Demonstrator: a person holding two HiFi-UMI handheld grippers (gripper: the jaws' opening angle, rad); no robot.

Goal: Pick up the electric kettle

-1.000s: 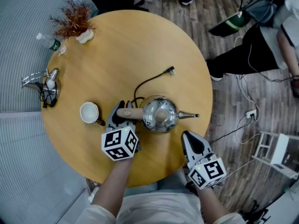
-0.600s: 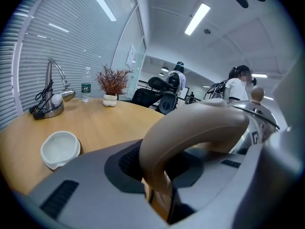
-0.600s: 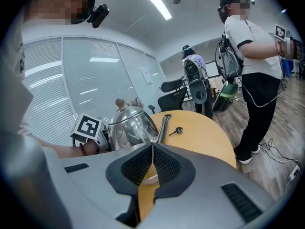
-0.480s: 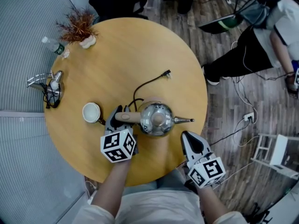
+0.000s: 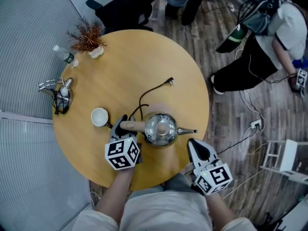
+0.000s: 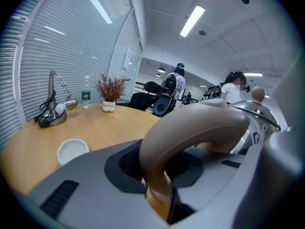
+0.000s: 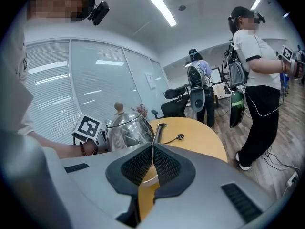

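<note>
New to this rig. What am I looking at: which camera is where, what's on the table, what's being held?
There is no robot here: a person holds handheld tongs in each hand, and the marker cubes are part of them. The top-down picture comes from a camera on the person's head. The left gripper view and right gripper view come from cameras riding on each tool, looking along its jaws.

The round wooden table has a steel electric kettle with a loose power cord, a white cup, a dried plant, a water bottle and a metal stand.

The left tongs are closed on the kettle's beige handle. The right tongs are shut and empty, at the table's near edge.
</note>
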